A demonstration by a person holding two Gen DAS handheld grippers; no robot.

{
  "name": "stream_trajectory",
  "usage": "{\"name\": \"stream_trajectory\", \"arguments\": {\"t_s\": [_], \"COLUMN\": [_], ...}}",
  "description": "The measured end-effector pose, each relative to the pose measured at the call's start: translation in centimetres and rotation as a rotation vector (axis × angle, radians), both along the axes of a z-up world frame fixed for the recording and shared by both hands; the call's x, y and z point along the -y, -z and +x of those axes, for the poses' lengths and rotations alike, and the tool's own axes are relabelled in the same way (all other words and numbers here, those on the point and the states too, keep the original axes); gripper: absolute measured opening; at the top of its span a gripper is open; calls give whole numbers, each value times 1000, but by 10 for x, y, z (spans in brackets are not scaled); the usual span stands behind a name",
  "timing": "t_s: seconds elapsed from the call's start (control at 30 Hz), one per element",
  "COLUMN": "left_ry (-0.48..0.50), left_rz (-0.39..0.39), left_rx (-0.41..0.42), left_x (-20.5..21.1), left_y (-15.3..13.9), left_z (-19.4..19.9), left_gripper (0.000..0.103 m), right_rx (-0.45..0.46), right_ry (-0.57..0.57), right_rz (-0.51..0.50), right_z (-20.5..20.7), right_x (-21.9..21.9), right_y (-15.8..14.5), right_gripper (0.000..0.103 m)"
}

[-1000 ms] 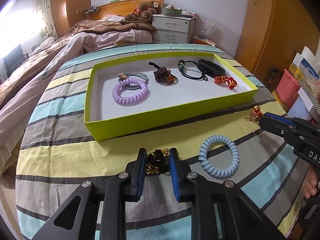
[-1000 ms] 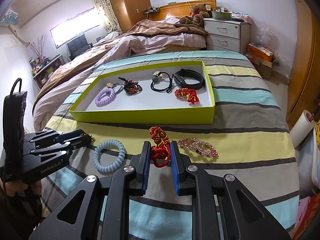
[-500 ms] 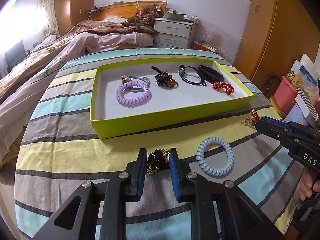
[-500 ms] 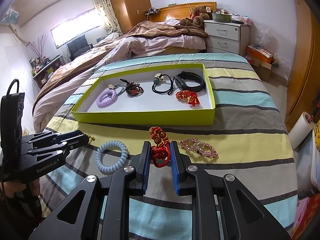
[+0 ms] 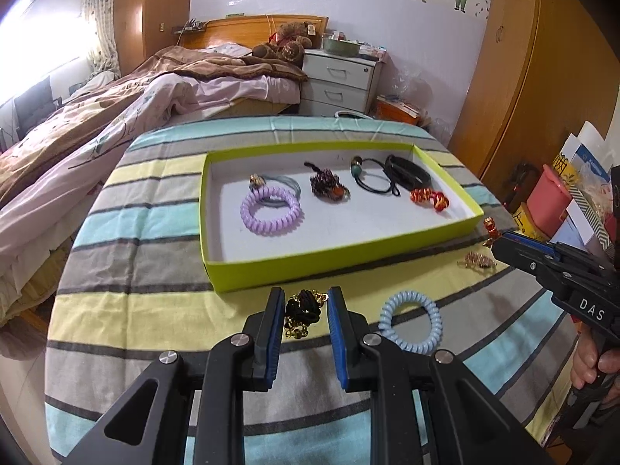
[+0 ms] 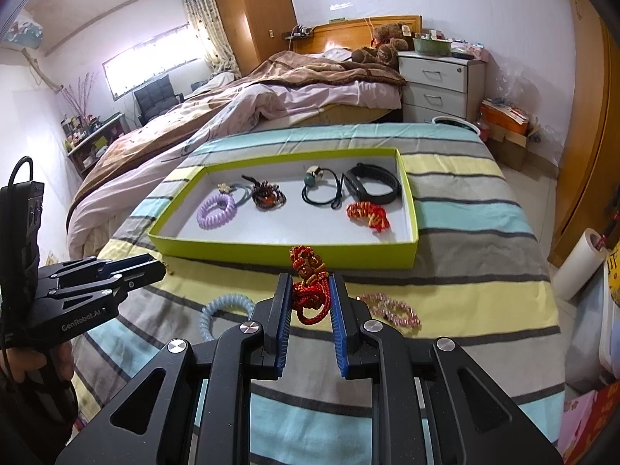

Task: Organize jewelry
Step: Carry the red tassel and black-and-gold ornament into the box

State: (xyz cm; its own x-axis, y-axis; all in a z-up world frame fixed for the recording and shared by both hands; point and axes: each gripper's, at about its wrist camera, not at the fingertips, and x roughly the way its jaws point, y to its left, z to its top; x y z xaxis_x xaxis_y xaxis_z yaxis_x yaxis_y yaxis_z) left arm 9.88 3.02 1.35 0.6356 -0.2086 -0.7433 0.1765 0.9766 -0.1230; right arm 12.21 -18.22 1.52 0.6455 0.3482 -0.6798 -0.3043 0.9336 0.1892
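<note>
1. Tray (image 5: 333,261): a lime-green shallow box on the striped cloth (image 5: 155,310), taken as the landmark; already inside it are a purple coil band (image 5: 270,210), a dark beaded piece (image 5: 327,187), a black cord w/ green bead (image 5: 368,178), a black band (image 5: 407,170) and a red-gold bracelet (image 5: 429,198).
2. Left gripper (image 5: 302,312): clenched on a black-and-gold chain piece (image 5: 302,312), which is pinched between the blue pads just in front of the tray's near wall, toward its left half.
3. Right gripper (image 6: 310,302): clenched on a red knotted cord ornament (image 6: 310,290), held just in front of the near wall, approx. at the tray's right half; the ornament's long axis runs fwd along the fingers, so its tip is pointed at the wall and seems to overlap the wall's edge in the right wrist view.
4. Key relation: both held pieces are kept on the outer side of the near wall, w/ the tray straight ahead of each claw. A lift over the wall, then a fwd carry, is judged to be needed.
5. Nearer arm: the right is judged slightly closer to the wall; free white floor is seen at the tray's near-centre.
6. Left outside the tray, in front of its near wall: a pale blue coil band (image 5: 410,321) and a pink beaded bracelet (image 6: 391,310).
</note>
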Motion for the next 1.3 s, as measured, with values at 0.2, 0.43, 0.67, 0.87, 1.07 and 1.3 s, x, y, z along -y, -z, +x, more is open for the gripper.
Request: {"name": "stream_trajectory", "arguments": {"t_s": [0.2,0.43,0.67,0.87,1.07,1.3], "left_ry": [8,21,35,54,47,31], "left_rz": [-10,-18,-47,-60,-46,-29], "left_rx": [18,29,5,-16,-56,-86], "left_x": [-3,-2,5,20,25,17], "left_y": [-11,-22,-18,-7,11,21], "left_z": [15,39,65,85,95,100], "left_gripper": [22,22,22,22,22,23], "right_rx": [10,1,-23,-54,-85,-108], "right_ry": [-16,-30,-39,-29,-54,-58], "right_rz": [5,-8,-44,-41,-63,-104], "right_z": [14,36,64,86,96,104], "right_x": [-6,-17,-25,-25,-31,-34], "right_y": [-7,-9,-3,7,19,30], "right_gripper": [20,20,20,20,20,20]}}
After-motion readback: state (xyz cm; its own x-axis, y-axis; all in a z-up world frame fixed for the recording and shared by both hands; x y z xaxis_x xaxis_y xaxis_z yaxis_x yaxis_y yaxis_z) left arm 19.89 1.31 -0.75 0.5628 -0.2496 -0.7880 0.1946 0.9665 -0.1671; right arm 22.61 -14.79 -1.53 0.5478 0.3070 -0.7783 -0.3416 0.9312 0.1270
